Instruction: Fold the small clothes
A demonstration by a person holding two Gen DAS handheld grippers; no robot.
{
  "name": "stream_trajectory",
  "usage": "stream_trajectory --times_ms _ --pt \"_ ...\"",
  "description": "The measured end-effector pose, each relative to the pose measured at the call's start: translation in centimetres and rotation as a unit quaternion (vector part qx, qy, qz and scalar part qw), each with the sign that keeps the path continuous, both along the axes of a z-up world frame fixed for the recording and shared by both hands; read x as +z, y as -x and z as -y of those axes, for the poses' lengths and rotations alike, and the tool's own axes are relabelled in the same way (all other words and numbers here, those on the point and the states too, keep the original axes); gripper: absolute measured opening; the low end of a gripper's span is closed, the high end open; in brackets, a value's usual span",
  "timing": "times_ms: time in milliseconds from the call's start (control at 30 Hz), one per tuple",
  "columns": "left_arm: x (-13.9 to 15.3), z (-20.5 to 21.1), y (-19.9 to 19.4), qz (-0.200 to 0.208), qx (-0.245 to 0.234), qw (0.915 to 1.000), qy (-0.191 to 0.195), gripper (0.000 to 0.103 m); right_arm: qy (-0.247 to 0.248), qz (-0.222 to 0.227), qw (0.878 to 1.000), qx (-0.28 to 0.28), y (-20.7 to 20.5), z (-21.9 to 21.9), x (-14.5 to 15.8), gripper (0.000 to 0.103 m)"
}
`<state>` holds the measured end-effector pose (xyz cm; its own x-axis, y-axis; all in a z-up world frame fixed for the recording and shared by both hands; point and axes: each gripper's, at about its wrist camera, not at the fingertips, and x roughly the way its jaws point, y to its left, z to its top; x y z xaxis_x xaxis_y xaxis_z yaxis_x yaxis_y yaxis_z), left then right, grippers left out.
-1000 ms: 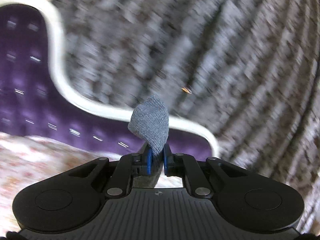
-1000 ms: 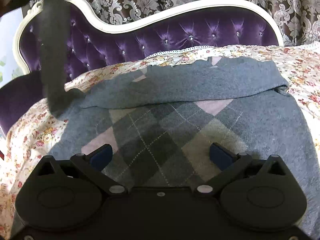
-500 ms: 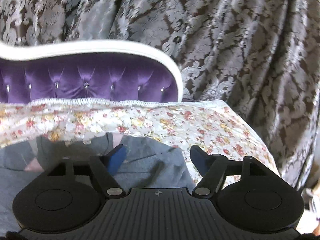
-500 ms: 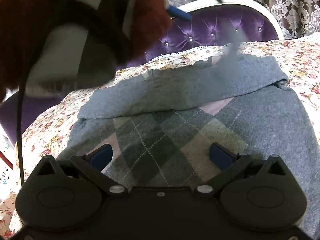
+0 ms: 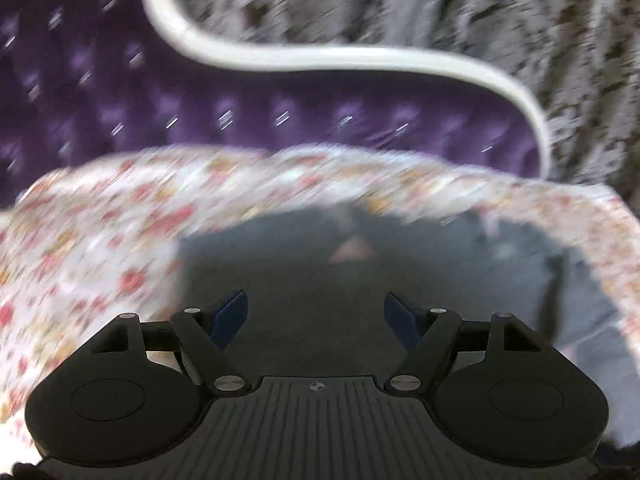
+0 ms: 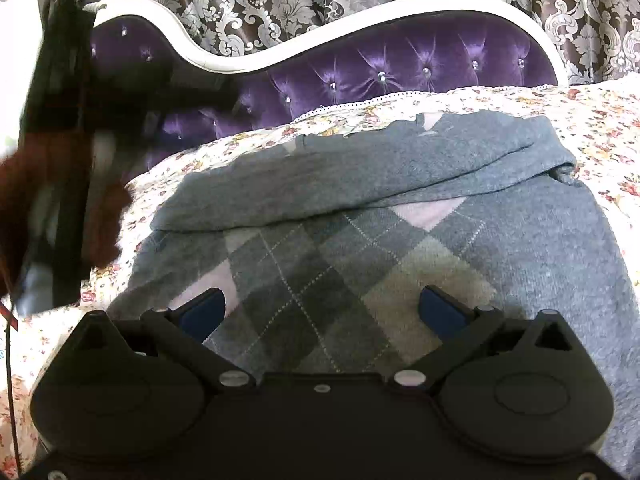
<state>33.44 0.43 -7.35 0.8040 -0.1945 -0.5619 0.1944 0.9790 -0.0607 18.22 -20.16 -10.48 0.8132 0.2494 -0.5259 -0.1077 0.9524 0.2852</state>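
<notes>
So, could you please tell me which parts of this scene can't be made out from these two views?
- Left wrist view: motion blur smears the sweater and floral bedspread.
- Right wrist view: the sweater's hem is hidden behind the right gripper.
- Right wrist view: the blurred left gripper's body at the left edge; its jaws aren't discernible there.

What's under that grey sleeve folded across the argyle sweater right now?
The folded grey sleeve lies across the chest of the grey argyle knit sweater; diamond pattern shows below it. The neckline is mostly covered. Under everything, the floral bedspread.
</notes>
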Motion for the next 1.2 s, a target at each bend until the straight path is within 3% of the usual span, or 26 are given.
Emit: stream_trajectory --times_ms 167,200,267,467,600,733,1000,1067,1200 --pt "-2.5 -2.1 0.2 -0.006 0.043 0.9991 -0.002 0.076 0.015 -0.004 1.0 0.0 -0.1 -0.4 0.1 0.103" --pt "-3.0 -2.7 0.5 -0.005 0.047 0.9988 0.014 0.077 0.016 -0.004 1.0 0.0 -0.1 -0.4 0.1 0.103" --pt "-3.4 -3.1 1.0 0.013 0.05 0.9981 0.033 0.078 0.019 -0.006 1.0 0.002 -0.2 -0.5 0.1 0.103" --pt "-3.8 -3.3 1.6 0.029 0.052 0.9976 0.034 0.08 0.021 -0.019 0.999 0.039 -0.8 0.2 1.6 0.102" --pt "-4.3 -3.0 1.5 0.032 0.055 0.9976 0.027 0.083 0.03 0.008 1.0 0.002 -2.0 2.2 3.8 0.102" --pt "-4.4 -3.0 1.3 0.027 0.054 0.9979 0.024 0.085 0.054 0.026 0.998 -0.035 -6.0 3.9 5.5 0.102" --pt "-4.4 -3.0 1.4 0.025 0.053 0.9979 0.027 0.085 0.156 -0.046 0.982 -0.098 -15.4 6.1 3.6 0.102" --pt "-4.4 -3.0 1.4 0.025 0.054 0.9979 0.026 0.085 0.168 -0.07 0.977 -0.11 -15.5 7.2 2.9 0.102" --pt "-4.4 -3.0 1.4 0.026 0.054 0.9978 0.028 0.085 0.136 -0.092 0.979 -0.123 -11.1 10.6 2.1 0.102"
